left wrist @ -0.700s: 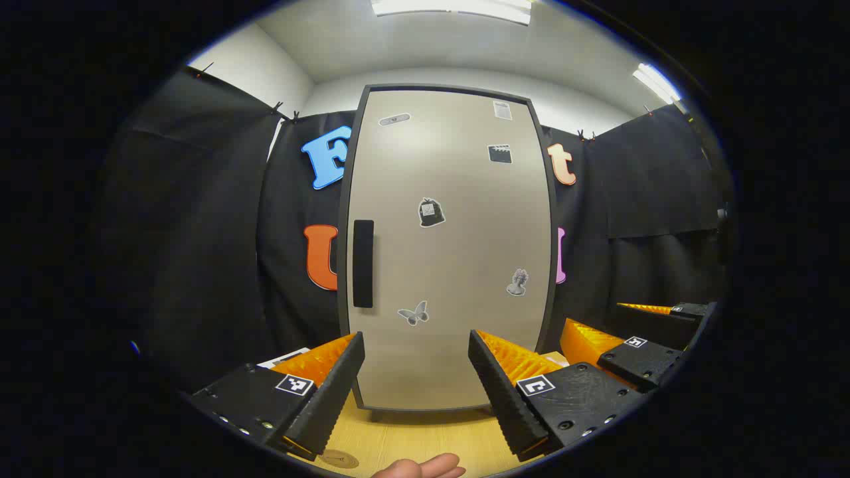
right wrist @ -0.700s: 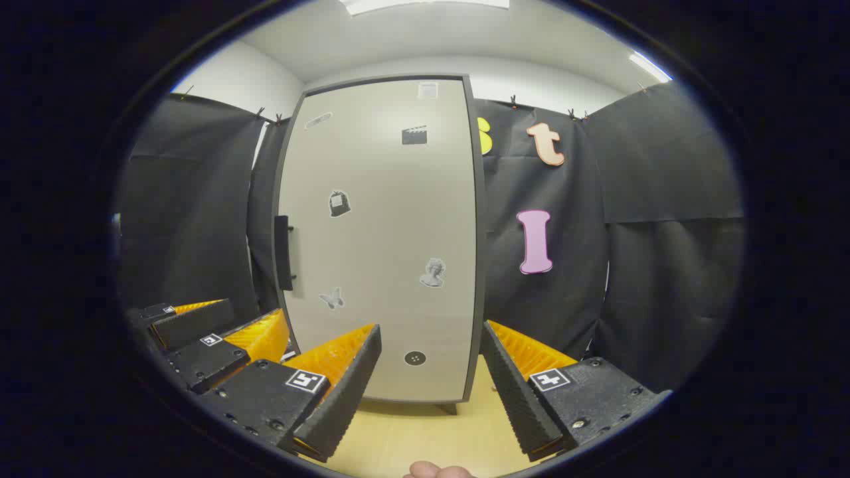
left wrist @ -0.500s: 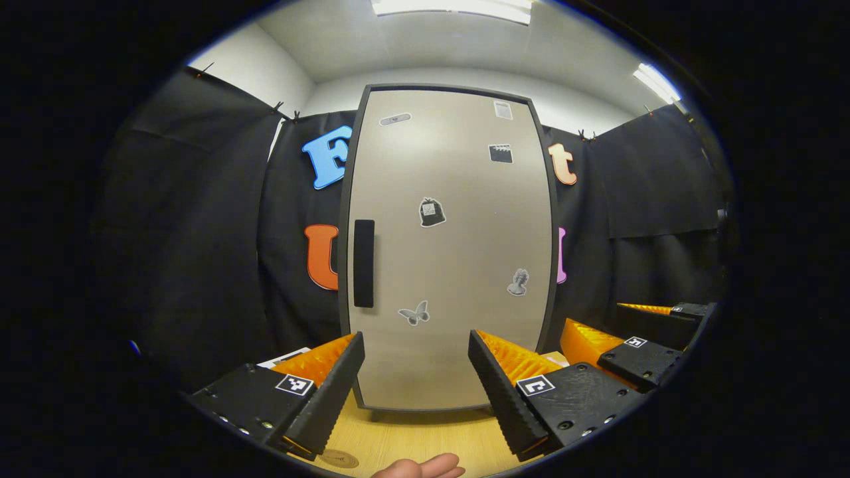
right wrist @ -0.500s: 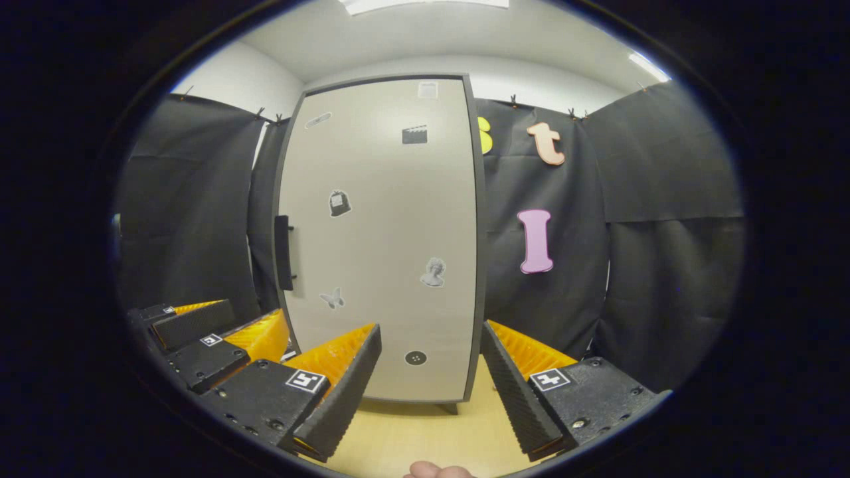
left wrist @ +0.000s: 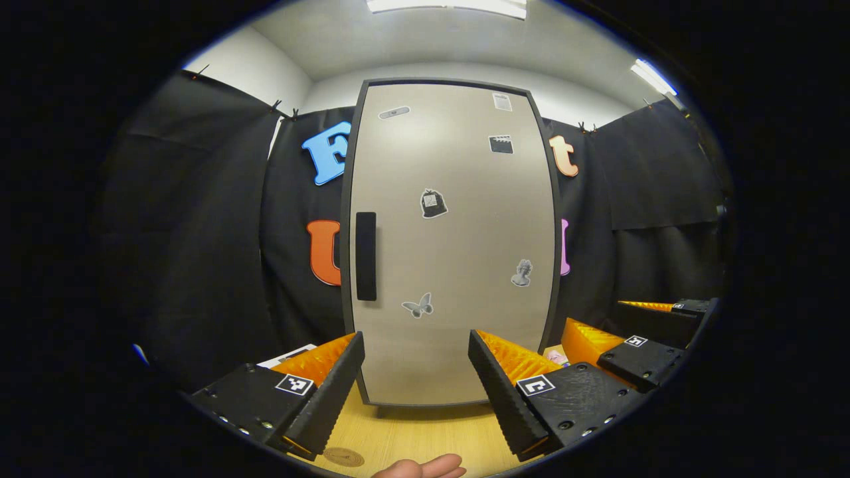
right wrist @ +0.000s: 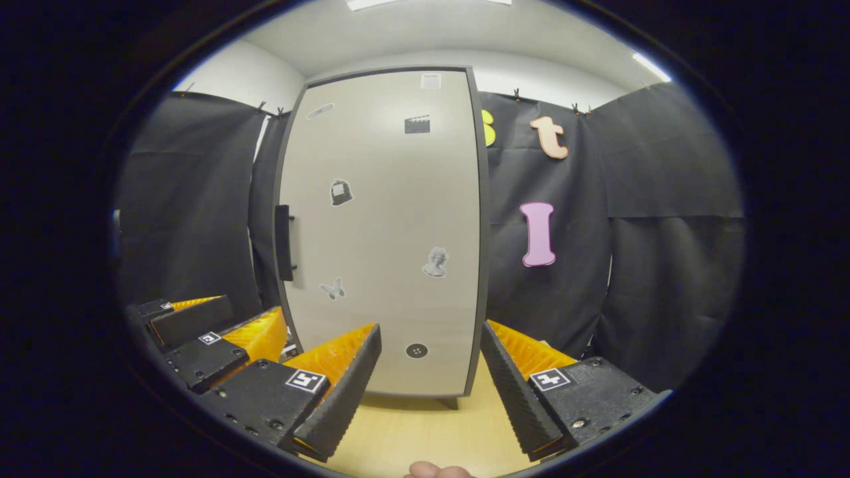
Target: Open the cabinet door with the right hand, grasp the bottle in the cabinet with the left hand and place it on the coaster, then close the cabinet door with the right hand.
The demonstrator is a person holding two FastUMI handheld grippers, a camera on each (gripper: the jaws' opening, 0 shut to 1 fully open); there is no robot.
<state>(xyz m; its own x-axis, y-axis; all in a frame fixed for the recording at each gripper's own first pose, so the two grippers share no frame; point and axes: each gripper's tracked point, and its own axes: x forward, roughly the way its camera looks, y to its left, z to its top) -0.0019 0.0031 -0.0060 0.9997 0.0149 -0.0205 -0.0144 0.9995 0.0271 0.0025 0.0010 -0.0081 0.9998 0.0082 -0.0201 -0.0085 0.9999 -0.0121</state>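
Cabinet door (left wrist: 451, 245) shut, upright, flush in dark frame. Pale beige panel, scattered small grey stickers. Black vertical bar handle (left wrist: 366, 256) at 9 o'clock edge, mid-height. Cabinet stands on wooden counter (left wrist: 425, 435). Coaster (left wrist: 343, 457): small round tan disc, flat on counter, at 6 o'clock, well in front of door.

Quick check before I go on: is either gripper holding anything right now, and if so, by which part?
Nothing is held. The left gripper and the right gripper are both open and empty, short of the closed cabinet door; its handle is untouched.
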